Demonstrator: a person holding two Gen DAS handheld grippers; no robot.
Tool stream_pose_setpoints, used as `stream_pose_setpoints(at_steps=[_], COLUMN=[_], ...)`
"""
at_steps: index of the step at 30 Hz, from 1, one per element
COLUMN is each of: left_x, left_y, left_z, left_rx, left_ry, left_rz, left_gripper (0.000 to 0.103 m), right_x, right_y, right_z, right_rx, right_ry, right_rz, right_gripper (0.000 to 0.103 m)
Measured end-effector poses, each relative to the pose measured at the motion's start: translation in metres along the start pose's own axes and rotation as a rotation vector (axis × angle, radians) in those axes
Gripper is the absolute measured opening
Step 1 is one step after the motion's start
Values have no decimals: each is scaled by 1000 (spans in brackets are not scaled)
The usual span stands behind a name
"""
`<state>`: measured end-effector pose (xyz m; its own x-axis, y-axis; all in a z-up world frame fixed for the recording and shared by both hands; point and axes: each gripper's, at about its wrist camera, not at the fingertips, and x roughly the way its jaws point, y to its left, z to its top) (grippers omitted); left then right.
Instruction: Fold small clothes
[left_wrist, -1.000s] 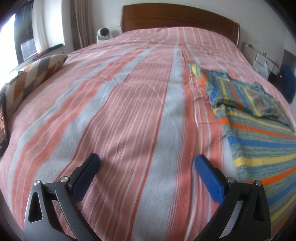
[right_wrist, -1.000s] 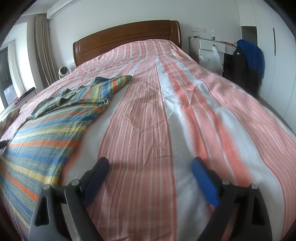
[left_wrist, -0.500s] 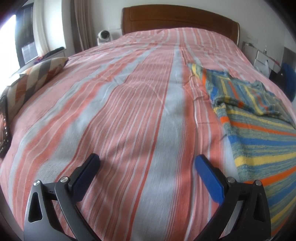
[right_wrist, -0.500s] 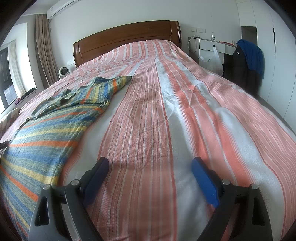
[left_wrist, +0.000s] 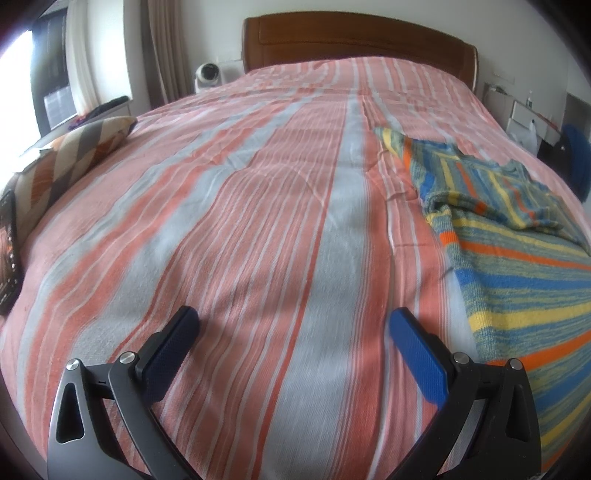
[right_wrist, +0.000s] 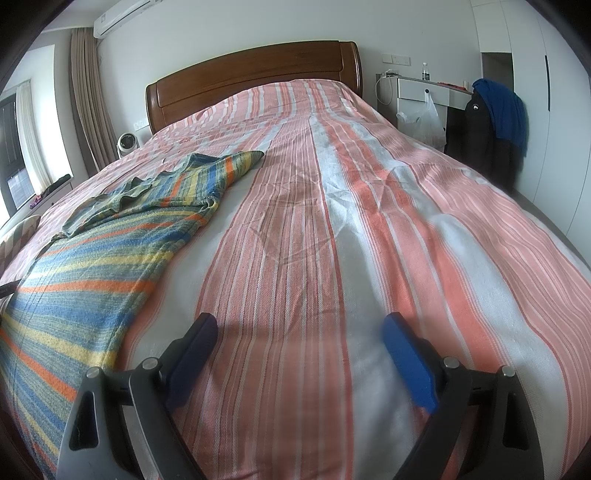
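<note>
Nothing moved; striped shirt (left_wrist: 517, 266) lies unfolded on bedspread (left_wrist: 258, 221).

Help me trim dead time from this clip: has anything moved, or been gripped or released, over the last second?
Nothing visibly changed. The left gripper and the right gripper hang open over the striped bedspread in the same spots, with nothing between their jaws. The striped knit garment lies spread out, untouched and in the same shape as before.
</note>
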<state>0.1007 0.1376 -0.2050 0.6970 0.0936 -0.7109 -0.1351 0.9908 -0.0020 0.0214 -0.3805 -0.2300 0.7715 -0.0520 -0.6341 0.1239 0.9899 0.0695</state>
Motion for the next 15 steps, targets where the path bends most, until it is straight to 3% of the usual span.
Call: stream_pose_setpoints(at_steps=[9,12,15], left_x=[-14,-38,-58], left_y=[15,21,13], left_z=[2,-2,-16], left_rx=[-58,-109,-58], left_ry=[17,56,173], left_rz=[-55,-155,-244], left_gripper=[102,102,102], right_x=[-2,-21,-52], right_y=[1,-1,3], right_z=[3,15,25], right_rx=[-3,11,-32], right_ry=[22,50,77], right_rz=[7,57,147], right_gripper=[90,90,90])
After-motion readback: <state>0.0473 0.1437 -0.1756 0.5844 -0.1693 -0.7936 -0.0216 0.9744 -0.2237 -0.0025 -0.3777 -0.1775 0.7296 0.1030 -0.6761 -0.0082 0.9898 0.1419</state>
